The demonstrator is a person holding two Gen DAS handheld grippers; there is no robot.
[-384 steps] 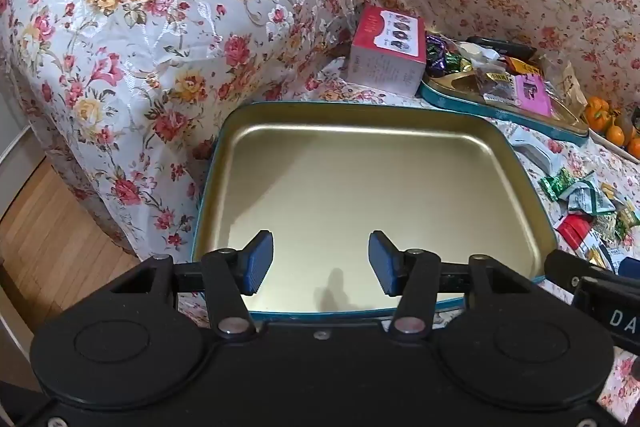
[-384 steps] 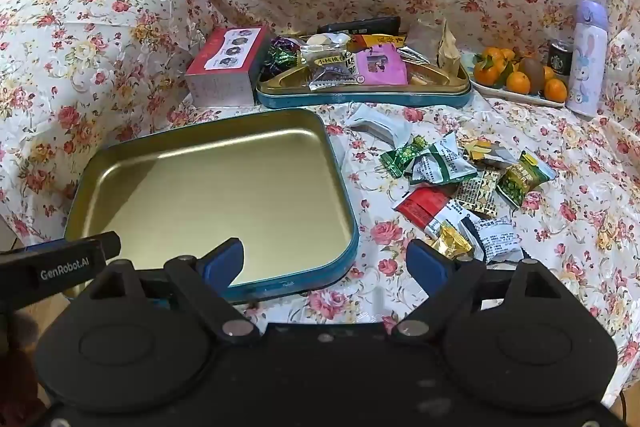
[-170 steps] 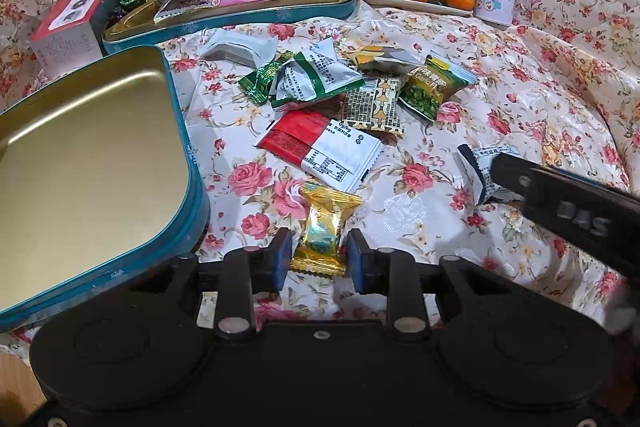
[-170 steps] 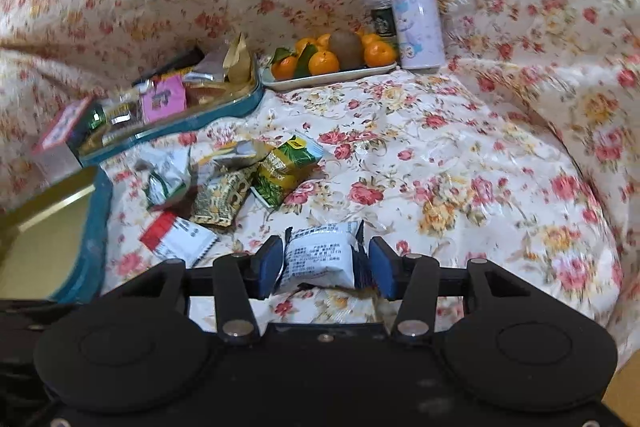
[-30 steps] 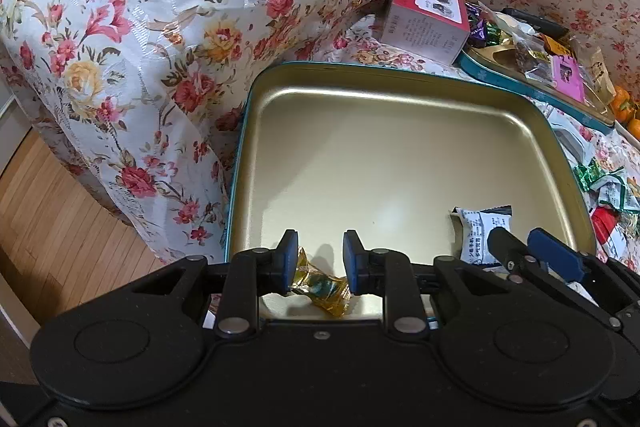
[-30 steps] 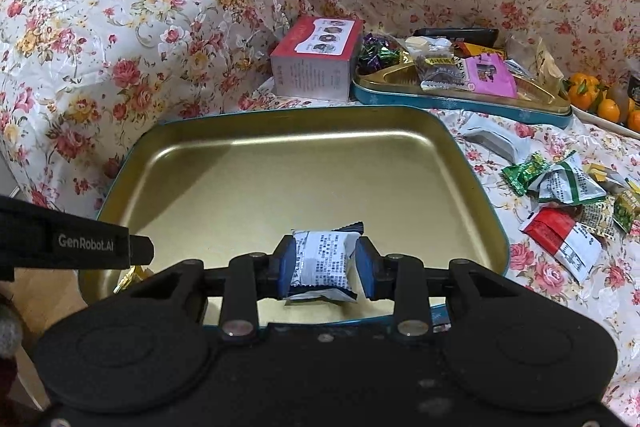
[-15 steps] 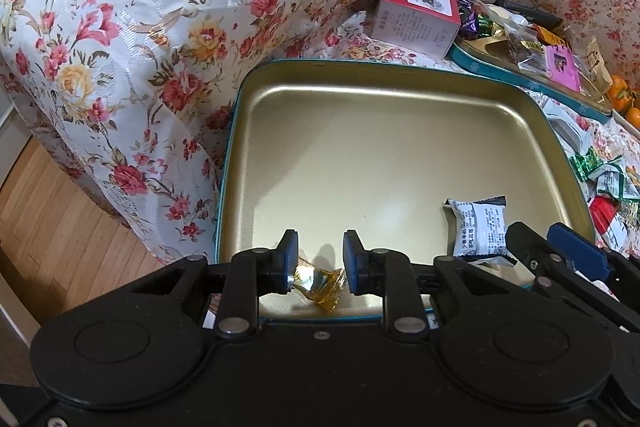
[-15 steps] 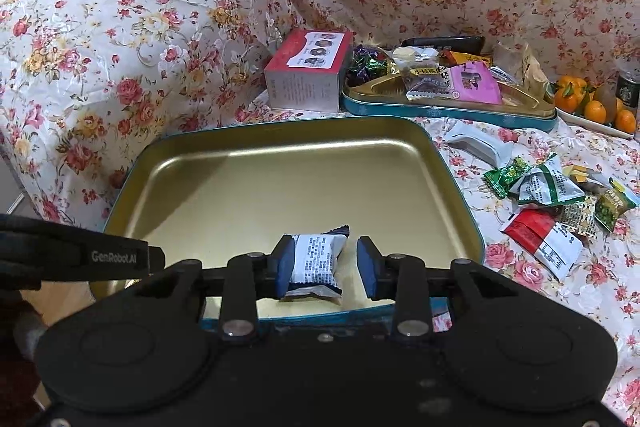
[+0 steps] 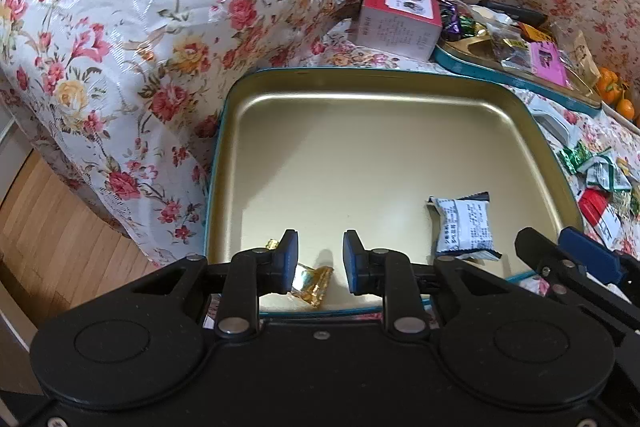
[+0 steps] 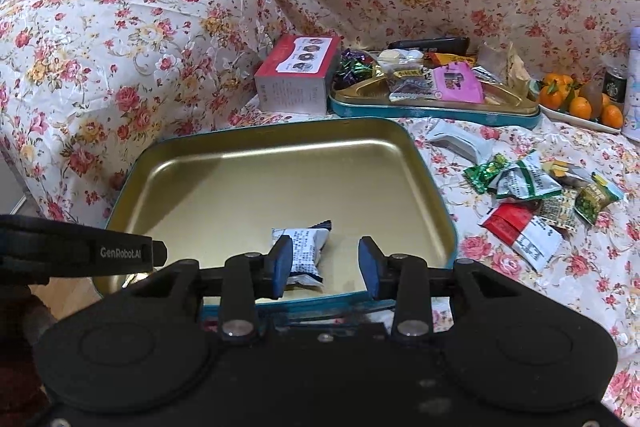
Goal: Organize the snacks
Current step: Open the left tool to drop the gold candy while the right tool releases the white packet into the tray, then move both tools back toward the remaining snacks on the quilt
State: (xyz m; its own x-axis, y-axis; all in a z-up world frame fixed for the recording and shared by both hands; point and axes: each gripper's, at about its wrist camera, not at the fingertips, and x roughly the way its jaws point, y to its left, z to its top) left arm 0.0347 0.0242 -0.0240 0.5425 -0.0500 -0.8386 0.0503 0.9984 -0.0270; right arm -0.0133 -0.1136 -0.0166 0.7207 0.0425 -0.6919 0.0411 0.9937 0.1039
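Right gripper [image 10: 325, 267]: jaws opening, pads now clear of the white packet [image 10: 304, 254], which a second ago was pinched and now lies on the floor of the gold tin [image 10: 248, 195]. Left gripper [image 9: 317, 261]: jaws spread, gold candy [image 9: 312, 279] loose below them near the tin's front wall. Two snacks are thus delivered; the remaining wrappers [image 10: 532, 195] lie on the floral cover [image 10: 520, 267] beside the tin, awaiting transfer.

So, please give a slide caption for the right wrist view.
Right gripper opening over the white printed snack packet lying in the gold-lined teal tin tray.
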